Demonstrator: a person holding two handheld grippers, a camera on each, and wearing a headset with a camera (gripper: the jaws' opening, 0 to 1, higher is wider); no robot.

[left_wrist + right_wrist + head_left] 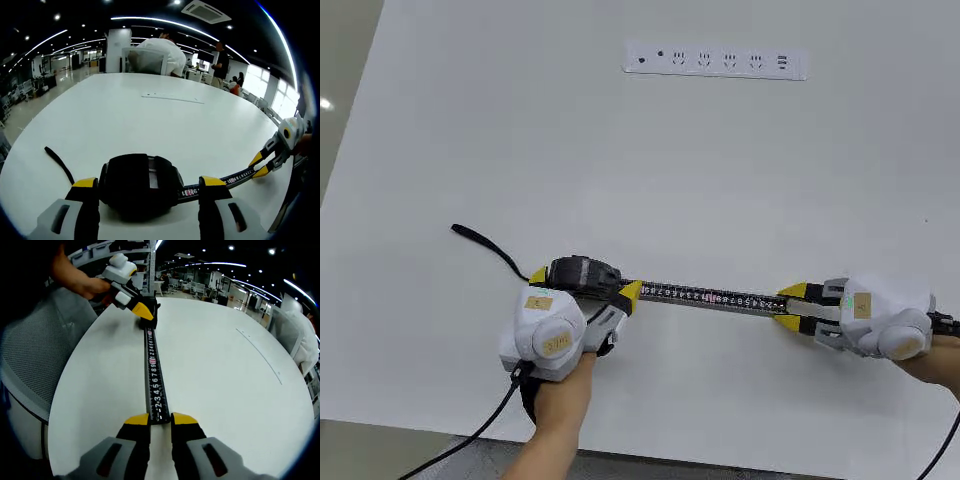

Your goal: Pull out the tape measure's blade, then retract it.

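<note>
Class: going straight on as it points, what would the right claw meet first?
The right claw would follow the blade it grips, likely reaching the tape measure's case in the left claw.

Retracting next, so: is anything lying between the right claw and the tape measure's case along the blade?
Nothing visible. The blade runs over bare table from the right claw to the case in the left claw; the strap trails off the case's other side.

Worktop [720, 160]: broad, plain white, matte. Carries a long white multi-socket power strip [715, 60] near the far edge, a black tape measure case [582, 272], its black wrist strap [485, 244] and an extended black numbered blade [710, 297].
</note>
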